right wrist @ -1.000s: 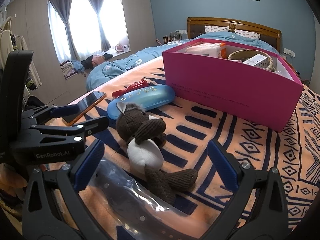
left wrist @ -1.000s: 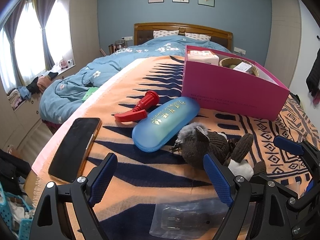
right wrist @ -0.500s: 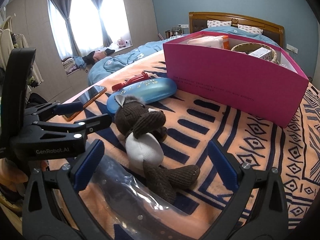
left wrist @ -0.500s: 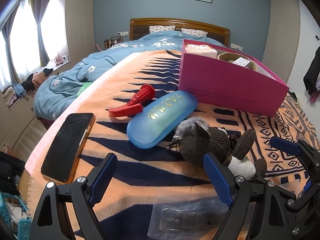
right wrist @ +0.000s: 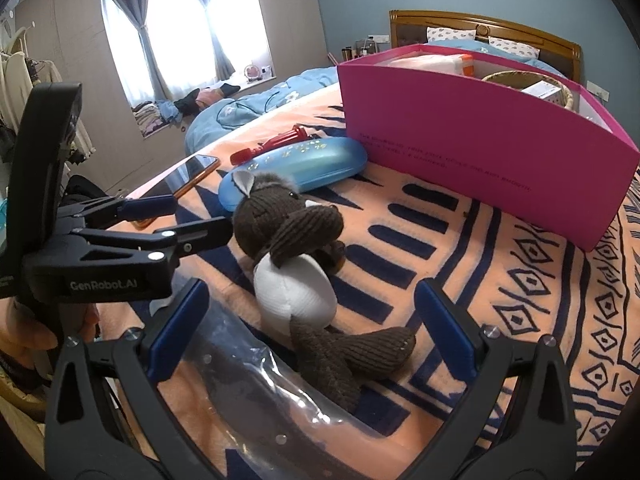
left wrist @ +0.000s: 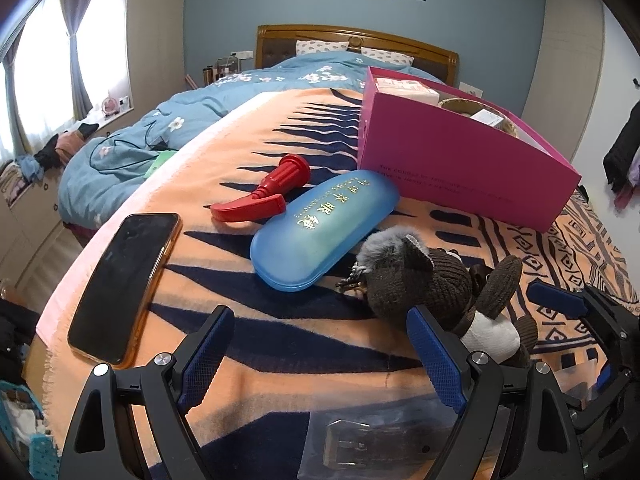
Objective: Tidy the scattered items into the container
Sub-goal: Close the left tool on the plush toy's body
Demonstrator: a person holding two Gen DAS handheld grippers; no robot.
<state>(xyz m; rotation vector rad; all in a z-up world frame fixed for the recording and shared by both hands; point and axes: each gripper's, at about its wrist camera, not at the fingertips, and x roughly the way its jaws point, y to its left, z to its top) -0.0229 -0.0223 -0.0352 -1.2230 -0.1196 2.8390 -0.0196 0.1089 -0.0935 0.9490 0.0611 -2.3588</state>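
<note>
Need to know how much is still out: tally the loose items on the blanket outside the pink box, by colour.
Red: 1, spray trigger
Blue: 1, glasses case
Black with orange edge: 1, phone
Brown and white: 1, plush toy
Clear: 1, plastic bag
Total: 5

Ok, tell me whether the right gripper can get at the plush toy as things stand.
Probably yes. The right gripper is open, the plush toy lies on the blanket just ahead of it, its legs already between the fingers, and nothing covers it.
</note>
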